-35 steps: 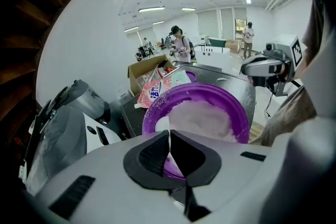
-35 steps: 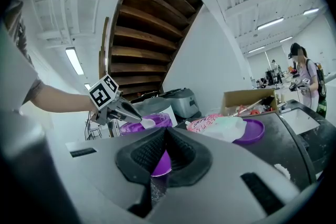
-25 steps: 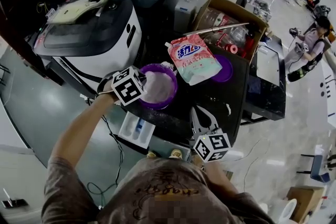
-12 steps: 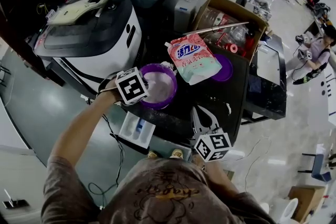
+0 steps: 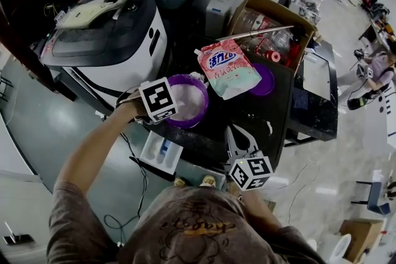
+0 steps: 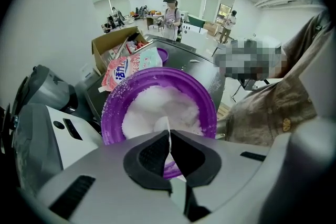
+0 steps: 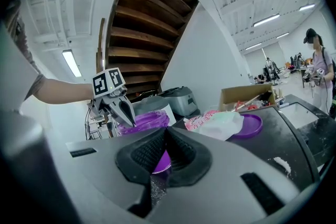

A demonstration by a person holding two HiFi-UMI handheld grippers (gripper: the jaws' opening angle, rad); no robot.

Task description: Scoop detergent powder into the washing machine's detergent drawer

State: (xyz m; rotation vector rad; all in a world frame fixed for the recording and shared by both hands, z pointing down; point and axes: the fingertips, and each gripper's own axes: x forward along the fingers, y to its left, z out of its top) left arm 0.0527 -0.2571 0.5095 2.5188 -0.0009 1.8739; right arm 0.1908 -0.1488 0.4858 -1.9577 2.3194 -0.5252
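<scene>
A purple bowl (image 5: pixel 189 103) of white detergent powder (image 6: pixel 157 107) stands on the dark table beside the washing machine (image 5: pixel 105 40). My left gripper (image 5: pixel 168 107) hangs over the bowl's near-left rim. It is shut on the thin handle of a white spoon (image 6: pixel 161 126), whose head lies in the powder. The white detergent drawer (image 5: pixel 162 151) stands open below the table's edge, left of my legs. My right gripper (image 5: pixel 237 133) rests shut and empty near the table's front, pointing at the bowl (image 7: pixel 144 122) and at the left gripper (image 7: pixel 118 107).
A pink and green detergent bag (image 5: pixel 228 68) lies behind the bowl, partly on a purple lid (image 5: pixel 267 80). A cardboard box (image 5: pixel 272 25) of bottles sits at the back right. Some spilled powder (image 7: pixel 281 164) lies on the tabletop. People stand in the far room.
My left gripper has edged slightly to the right over the bowl. The right gripper has stayed still. A person in the background has moved.
</scene>
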